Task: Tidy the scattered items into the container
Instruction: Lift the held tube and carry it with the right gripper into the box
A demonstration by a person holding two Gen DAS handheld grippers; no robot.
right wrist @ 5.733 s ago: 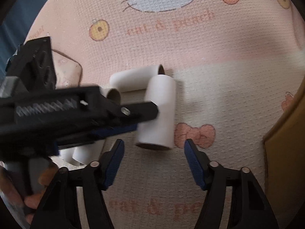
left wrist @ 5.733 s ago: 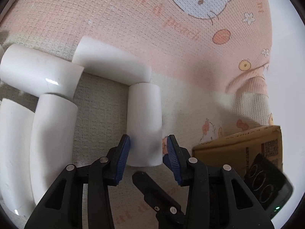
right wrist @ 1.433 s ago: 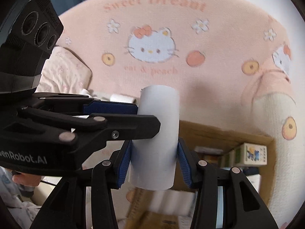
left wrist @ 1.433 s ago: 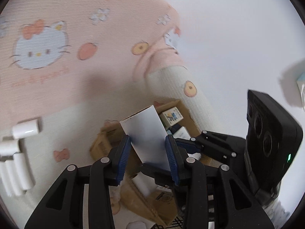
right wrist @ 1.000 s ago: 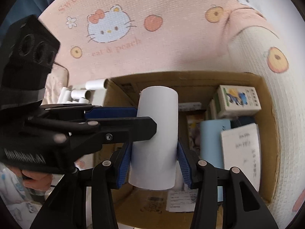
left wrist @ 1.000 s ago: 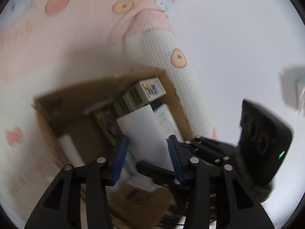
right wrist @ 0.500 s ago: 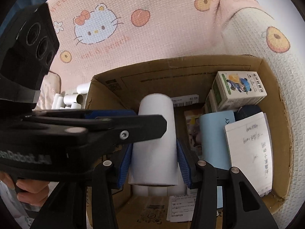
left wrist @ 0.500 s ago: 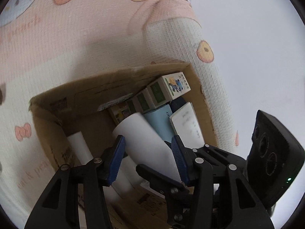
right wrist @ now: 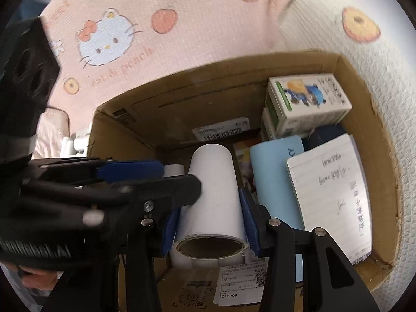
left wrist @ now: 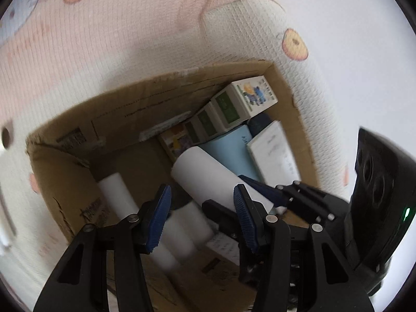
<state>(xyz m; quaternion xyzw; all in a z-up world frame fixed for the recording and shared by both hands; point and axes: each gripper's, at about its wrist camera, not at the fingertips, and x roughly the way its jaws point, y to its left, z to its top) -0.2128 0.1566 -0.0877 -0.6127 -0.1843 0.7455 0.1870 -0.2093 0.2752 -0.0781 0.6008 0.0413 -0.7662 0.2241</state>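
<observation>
Pink cartoon-cat bedding (right wrist: 182,59) with orange fruit prints lies behind and around an open cardboard box (right wrist: 145,111), and both claws hang over the box mouth pointing steeply down. The right claw (right wrist: 210,223) grips one white paper roll (right wrist: 212,195), its blue pads pressed on either side, the roll's brown core end facing the camera and its far end reaching down into the box. The left claw (left wrist: 201,215) has just been closing its jaws yet stands parted with nothing clamped; in the left wrist view a white roll (left wrist: 182,226) lies blurred below the gap between its pads, touching neither, beside another white roll (left wrist: 117,195) resting along the left inner wall of the box. That makes three rolls in or over the box, and at least two more white rolls (right wrist: 75,143) lie on the bedding just outside the box's left wall. Crowding the right half of the box are two small green-and-white cartons (right wrist: 306,104), a pale blue booklet (right wrist: 275,166), a handwritten lined notepad (right wrist: 330,195), a dark blue object (right wrist: 325,132) that I cannot identify, and a colourful printed card (right wrist: 243,161) partly hidden. The left claw's black arm crosses in front of the held roll in the right wrist view, and a person's fingers (right wrist: 39,282) show at the lower left edge
</observation>
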